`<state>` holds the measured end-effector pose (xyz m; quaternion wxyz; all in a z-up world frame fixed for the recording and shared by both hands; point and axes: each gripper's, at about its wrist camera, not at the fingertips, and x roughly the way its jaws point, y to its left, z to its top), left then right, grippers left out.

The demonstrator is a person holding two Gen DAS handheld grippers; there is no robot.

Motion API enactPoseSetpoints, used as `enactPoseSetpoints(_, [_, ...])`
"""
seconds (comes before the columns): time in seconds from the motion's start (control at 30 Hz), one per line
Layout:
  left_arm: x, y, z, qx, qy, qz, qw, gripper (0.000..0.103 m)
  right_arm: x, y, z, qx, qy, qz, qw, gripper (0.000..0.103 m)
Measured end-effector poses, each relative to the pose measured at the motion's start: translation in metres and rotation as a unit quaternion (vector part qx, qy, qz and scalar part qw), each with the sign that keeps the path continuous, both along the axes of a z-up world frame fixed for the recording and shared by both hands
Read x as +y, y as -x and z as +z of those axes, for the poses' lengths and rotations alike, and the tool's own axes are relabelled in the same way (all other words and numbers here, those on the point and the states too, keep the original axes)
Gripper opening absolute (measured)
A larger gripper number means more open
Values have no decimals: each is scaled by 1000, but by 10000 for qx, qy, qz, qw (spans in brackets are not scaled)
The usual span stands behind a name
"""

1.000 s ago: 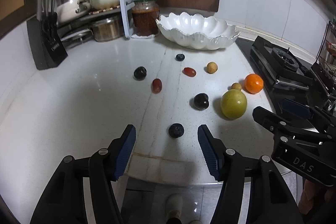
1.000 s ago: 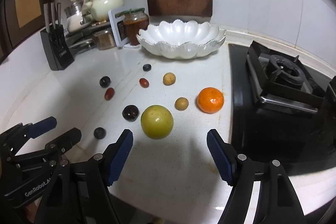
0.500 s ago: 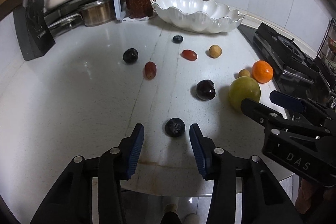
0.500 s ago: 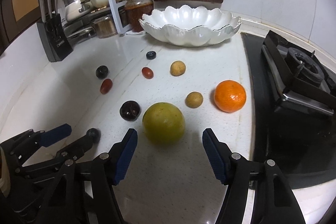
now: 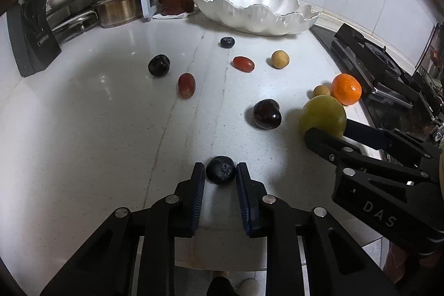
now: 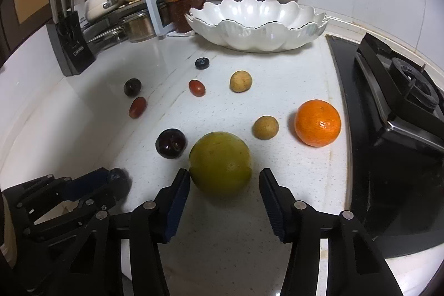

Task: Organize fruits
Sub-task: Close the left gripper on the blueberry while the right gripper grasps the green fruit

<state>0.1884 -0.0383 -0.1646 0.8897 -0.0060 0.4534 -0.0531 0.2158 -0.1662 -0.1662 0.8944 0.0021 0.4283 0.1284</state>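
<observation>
While the white bowl waits empty at the top centre of the frame, the fruits lie scattered on the counter below it. The biggest one, the green fruit, sits at the lower centre of the right wrist view, between the fingers of the right gripper; these are apart, one pad almost touching its left side. It is round, so it has no clear long axis. The orange lies at the right, near the stove.

The smallest target, the blueberry, is at the lower centre of the left wrist view. The left gripper has its fingers close on both sides of it, seemingly touching. Its crown faces the camera. The squeeze should probably be gentle, because the berry is soft and can roll away.
</observation>
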Motion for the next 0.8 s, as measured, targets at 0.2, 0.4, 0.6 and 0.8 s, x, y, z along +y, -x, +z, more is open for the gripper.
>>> enactPoseSetpoints(0.2, [0,-1,2,-57,16,1,10000,23,2,0,-1,-49,20,81,10000,48])
enactPoseSetpoints(0.4, [2,0,15,-238,36,34,9997,22,0,3,2,-65,-86,69,9999,48])
enactPoseSetpoints(0.6, [0,-3,28,-419,18,39,9991,23,-2,5,11,-196,-111,41,9997,47])
enactPoseSetpoints(0.8, [-1,-4,32,-469,11,30,9989,23,-3,5,13,-256,-112,33,9996,46])
